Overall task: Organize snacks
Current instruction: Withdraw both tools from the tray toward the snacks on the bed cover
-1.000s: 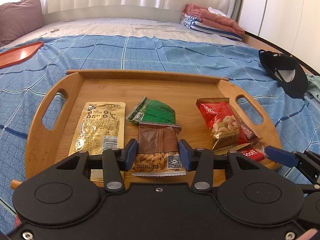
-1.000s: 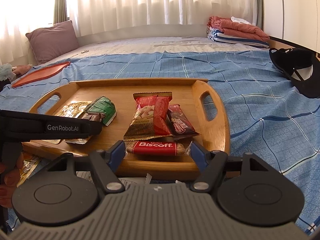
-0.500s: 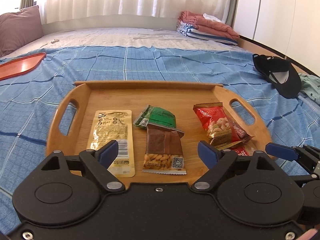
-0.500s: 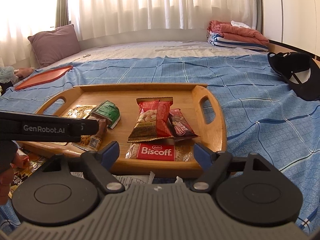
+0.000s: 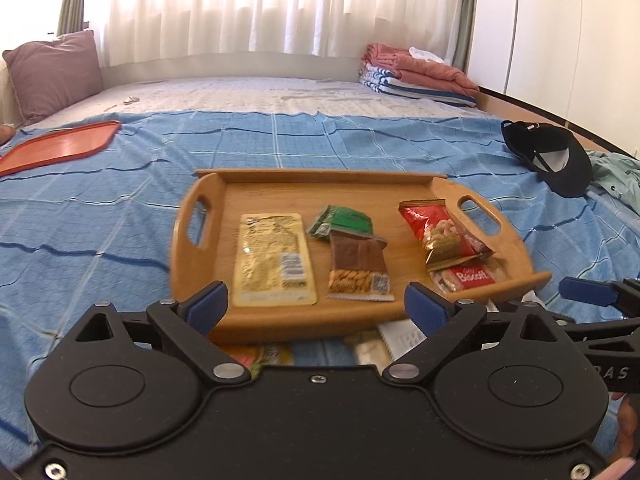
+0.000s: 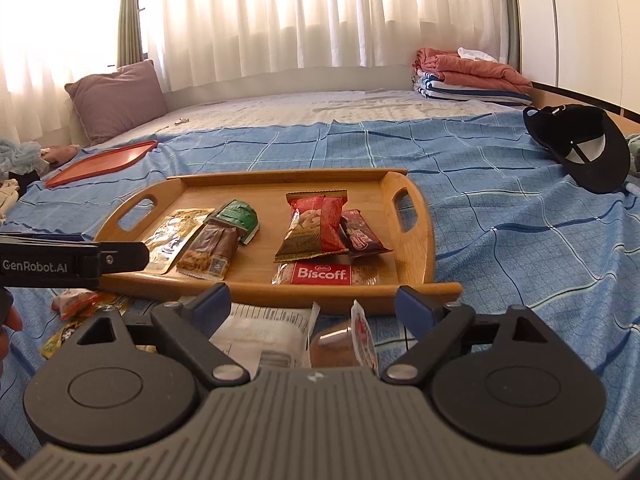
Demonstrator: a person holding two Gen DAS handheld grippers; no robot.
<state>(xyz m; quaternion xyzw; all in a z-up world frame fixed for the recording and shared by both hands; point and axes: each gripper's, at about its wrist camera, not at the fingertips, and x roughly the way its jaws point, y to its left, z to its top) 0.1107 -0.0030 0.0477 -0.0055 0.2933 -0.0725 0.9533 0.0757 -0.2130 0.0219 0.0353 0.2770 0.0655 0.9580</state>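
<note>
Six packets already lie on the wooden tray [image 6: 416,240], which sits on the blue checked bedspread [image 6: 500,208], so we judge the sorting about half done: more snacks are still loose on the cover in front of the tray's near edge. On the tray, from our left, we see a yellow pouch [image 5: 274,258], a green packet [image 5: 346,220] with a brown almond packet [image 5: 358,268] overlapping its near end, then a red cashew bag [image 6: 316,228] lying over a dark red bar [image 6: 360,236], and a Biscoff packet [image 6: 322,274] along the near rim. Off the tray, just before it, lie a white printed packet [image 6: 268,324] and a small brown cup with a peel lid [image 6: 344,344], with orange and yellow wrappers [image 6: 80,308] to the left.

We judge the step in hand to be picking the next loose snack. That calls for lowering one gripper onto the cup or the white packet, closing on it, then carrying it to the bare wood at the tray's far side.

Our left gripper [image 5: 316,306] hangs above the tray's near edge, its jaws spread wide and holding nothing. Our right gripper [image 6: 314,304] is equally wide apart and empty, poised over the white packet and cup without touching either.
</note>
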